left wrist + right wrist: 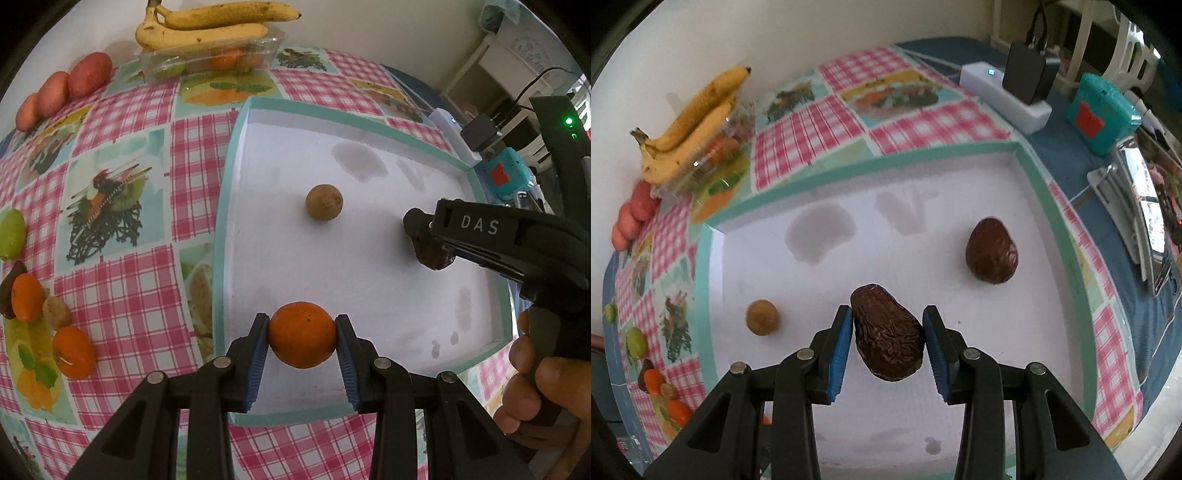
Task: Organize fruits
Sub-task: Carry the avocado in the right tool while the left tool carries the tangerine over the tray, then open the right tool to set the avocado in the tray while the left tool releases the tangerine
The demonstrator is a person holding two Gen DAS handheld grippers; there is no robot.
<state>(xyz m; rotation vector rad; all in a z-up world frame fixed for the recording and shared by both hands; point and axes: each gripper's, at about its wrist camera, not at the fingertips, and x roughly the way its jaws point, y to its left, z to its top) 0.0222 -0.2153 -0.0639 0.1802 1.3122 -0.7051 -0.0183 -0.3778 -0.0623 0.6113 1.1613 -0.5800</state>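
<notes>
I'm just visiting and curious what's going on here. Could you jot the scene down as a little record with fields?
Left gripper: shut on an orange, over the white tray
Right gripper: shut on a dark avocado, over the same tray
Lying in tray: small brown round fruit, second avocado
Tablecloth: oranges, green fruit, red fruits
Clear box: bananas on top

Low in the frame, right gripper [887,341] clamped on a wrinkled dark avocado [887,336], blue pads pressing both its sides above the white tray [1027,328]. Second avocado [991,251] lying at right of center on the tray floor, well apart. Small brown round fruit [762,317] at left. Bananas [694,122] atop a clear box at upper left.
</notes>
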